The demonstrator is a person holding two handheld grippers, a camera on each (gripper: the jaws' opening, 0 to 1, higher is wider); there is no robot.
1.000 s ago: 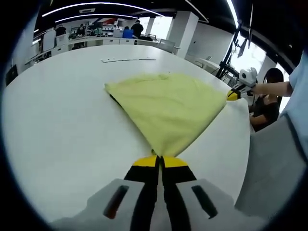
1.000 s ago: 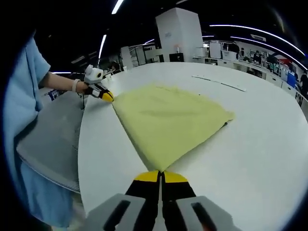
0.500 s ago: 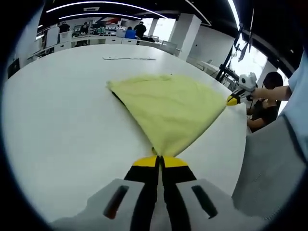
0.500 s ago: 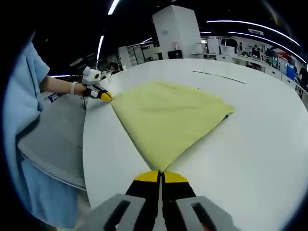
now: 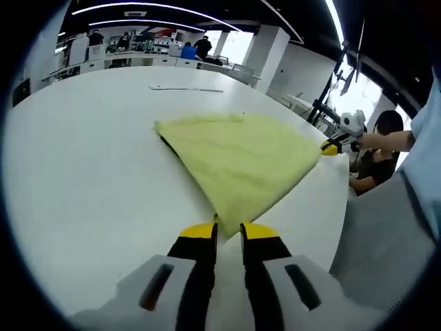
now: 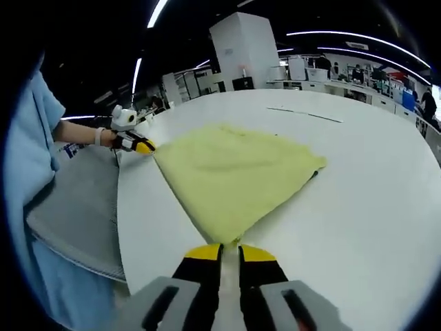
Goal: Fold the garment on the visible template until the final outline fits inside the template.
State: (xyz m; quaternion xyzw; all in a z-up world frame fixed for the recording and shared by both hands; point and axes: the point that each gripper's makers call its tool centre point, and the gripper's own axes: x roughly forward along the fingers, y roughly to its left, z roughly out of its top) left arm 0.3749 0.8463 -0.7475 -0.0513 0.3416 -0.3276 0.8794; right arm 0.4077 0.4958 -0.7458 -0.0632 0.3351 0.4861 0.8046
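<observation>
You had the yellow garment (image 5: 238, 155) lying folded near the white table's (image 5: 83, 179) edge, both the left gripper (image 5: 227, 229) and right gripper (image 6: 231, 252) slightly open, holding nothing, so more folding probably remained.

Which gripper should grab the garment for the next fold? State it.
Right, probably: the right gripper's open jaws straddle a garment corner, centred. The left gripper, also open, has its corner off-centre at the tips.
</observation>
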